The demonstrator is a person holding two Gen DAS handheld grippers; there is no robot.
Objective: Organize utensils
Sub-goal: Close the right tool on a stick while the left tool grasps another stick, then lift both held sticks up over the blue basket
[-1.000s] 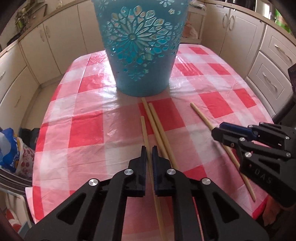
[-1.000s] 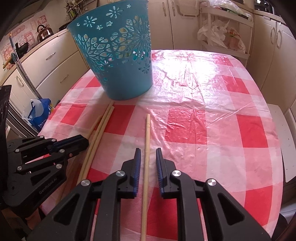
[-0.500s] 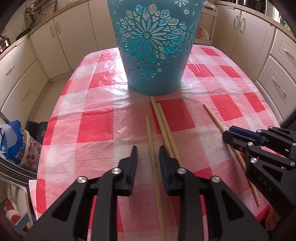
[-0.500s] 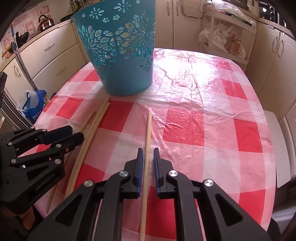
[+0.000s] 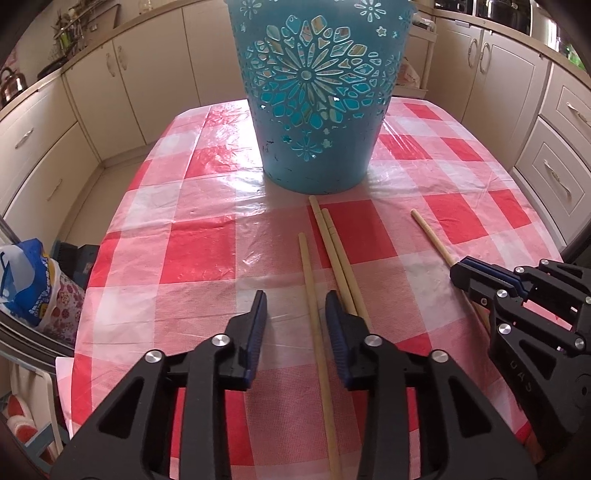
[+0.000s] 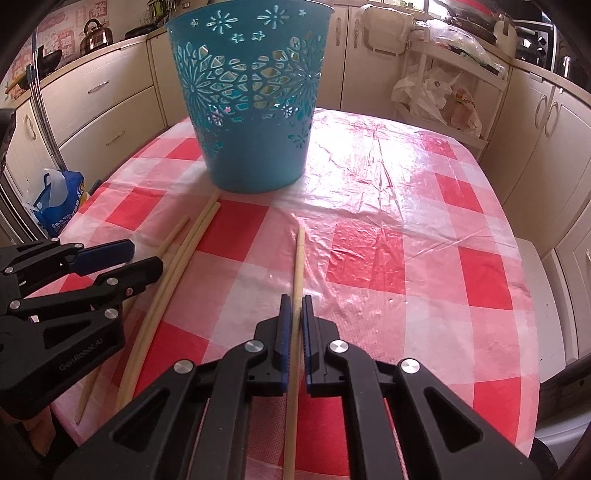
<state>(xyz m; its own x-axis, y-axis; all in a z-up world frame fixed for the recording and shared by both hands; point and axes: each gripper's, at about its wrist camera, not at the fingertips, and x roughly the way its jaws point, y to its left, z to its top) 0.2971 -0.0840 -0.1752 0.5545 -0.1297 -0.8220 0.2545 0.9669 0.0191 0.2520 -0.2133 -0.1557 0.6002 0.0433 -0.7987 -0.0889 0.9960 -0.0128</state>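
A blue cut-out basket [image 5: 317, 92] [image 6: 255, 110] stands upright on the red-checked table [image 5: 199, 258]. Several wooden chopsticks lie in front of it. My left gripper [image 5: 296, 299] [image 6: 142, 256] straddles a single chopstick [image 5: 308, 280] [image 6: 173, 236]; its jaws are closing, the pads still apart from the stick. A touching pair of chopsticks [image 5: 338, 254] [image 6: 192, 243] lies just right of that gripper. My right gripper [image 6: 296, 299] [image 5: 461, 277] is shut on a separate chopstick [image 6: 300, 251] [image 5: 432, 240], which lies on the cloth and points at the basket.
Cream kitchen cabinets [image 5: 110, 81] ring the table. A blue and white plastic bag [image 5: 26, 280] sits on the floor at the left. A kettle [image 6: 96, 35] stands on the counter. A white rack with bags [image 6: 439, 96] is behind the table.
My left gripper went from nearly shut around its chopstick to open. My right gripper closed from a narrow gap onto its chopstick. Neither hand shifted much.
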